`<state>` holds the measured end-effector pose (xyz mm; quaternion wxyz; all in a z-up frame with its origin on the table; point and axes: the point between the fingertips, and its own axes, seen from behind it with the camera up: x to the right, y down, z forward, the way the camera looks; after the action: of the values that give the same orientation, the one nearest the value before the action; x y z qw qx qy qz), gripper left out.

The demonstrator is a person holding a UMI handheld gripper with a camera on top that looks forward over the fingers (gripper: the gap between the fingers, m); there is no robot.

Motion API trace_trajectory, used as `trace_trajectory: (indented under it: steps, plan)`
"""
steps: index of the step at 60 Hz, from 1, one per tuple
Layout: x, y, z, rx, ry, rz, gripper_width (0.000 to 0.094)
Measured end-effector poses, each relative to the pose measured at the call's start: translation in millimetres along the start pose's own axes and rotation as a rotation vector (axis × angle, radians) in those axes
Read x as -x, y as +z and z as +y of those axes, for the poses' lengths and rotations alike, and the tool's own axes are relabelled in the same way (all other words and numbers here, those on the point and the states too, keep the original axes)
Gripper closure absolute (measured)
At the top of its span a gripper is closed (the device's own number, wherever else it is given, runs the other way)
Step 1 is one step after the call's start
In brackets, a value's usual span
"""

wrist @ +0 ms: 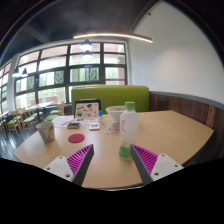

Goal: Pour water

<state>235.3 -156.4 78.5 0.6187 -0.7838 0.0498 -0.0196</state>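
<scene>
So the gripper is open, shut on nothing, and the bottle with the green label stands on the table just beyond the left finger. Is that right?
Not quite. The gripper view shows the gripper open and holding nothing, but the bottle with the green label stands on the table just beyond the right finger, not the left.

A pale wood table (170, 130) is seen, smooth with a soft sheen. A clear plastic bottle (127, 128) with a green label is shown on it. Ribbed magenta pads (80, 158) are carried on the white fingers. The green sofa (110, 96) looks matt.
</scene>
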Motion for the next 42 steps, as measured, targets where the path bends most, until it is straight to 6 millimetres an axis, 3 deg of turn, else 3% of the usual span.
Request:
trace_trajectory:
  steps: [6, 8, 14, 18, 21, 24, 28, 32, 42]
  plan:
    - [-31, 29, -3, 0.004, 0.007, 0.047, 0.0112]
    - [-40, 48, -6, 0.004, 0.009, 0.052, 0.0111]
    - [-55, 85, -14, -0.005, 0.003, 0.058, 0.0112]
    - [-53, 107, -20, -0.023, -0.034, 0.043, 0.0131]
    - [-58, 120, -22, -0.030, -0.081, 0.056, 0.0516]
    - [-62, 125, -25, -0.045, -0.090, 0.076, 0.0524]
    - [-49, 129, -27, -0.065, -0.126, 0.056, 0.0565]
    - [-48, 130, -27, -0.069, -0.121, 0.058, 0.0632]
    - [-40, 133, -24, -0.039, -0.180, 0.069, 0.0657]
